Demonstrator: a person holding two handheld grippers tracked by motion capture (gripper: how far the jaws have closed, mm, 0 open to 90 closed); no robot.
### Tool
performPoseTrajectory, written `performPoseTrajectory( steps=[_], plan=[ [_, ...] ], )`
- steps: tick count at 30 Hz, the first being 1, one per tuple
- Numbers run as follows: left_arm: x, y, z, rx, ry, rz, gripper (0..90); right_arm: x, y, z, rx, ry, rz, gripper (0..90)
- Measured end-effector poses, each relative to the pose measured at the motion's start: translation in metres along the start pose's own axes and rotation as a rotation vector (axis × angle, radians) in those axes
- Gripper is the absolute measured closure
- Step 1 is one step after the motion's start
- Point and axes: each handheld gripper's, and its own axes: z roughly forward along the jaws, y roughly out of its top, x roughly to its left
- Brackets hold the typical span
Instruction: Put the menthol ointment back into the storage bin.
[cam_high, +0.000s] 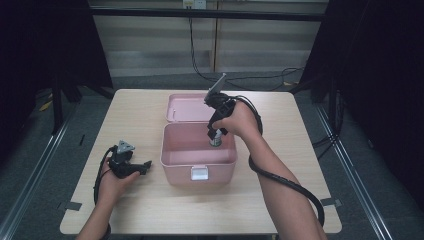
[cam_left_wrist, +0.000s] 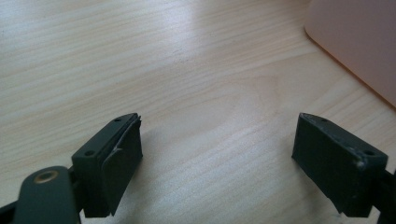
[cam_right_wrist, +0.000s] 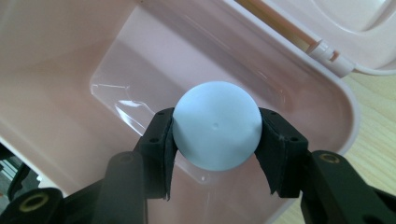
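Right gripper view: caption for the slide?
Right claw shut on a blue-capped bottle over the open pink box, lid folded back.

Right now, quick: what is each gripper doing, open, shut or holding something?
Left gripper: open, nothing between its jaws, resting on the table.
Right gripper: shut on the light blue cap of a small container, inside the open pink box.

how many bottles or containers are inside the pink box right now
1. A container with a round pale blue cap sits inside the open pink box toward its right side, clamped by the right gripper. The hand may hide part of the box's interior.
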Motion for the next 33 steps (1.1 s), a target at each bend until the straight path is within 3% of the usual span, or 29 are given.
performPoseTrajectory(
  steps=[10,33],
  plan=[
    [0.000,0.000,0.000,0.000,0.000,0.000,15.2,-0.005,0.002,0.005,-0.024,-0.005,0.053,50.6],
    [0.000,0.000,0.000,0.000,0.000,0.000,15.2,-0.003,0.015,0.028,-0.013,-0.010,0.078,50.6]
  ],
)
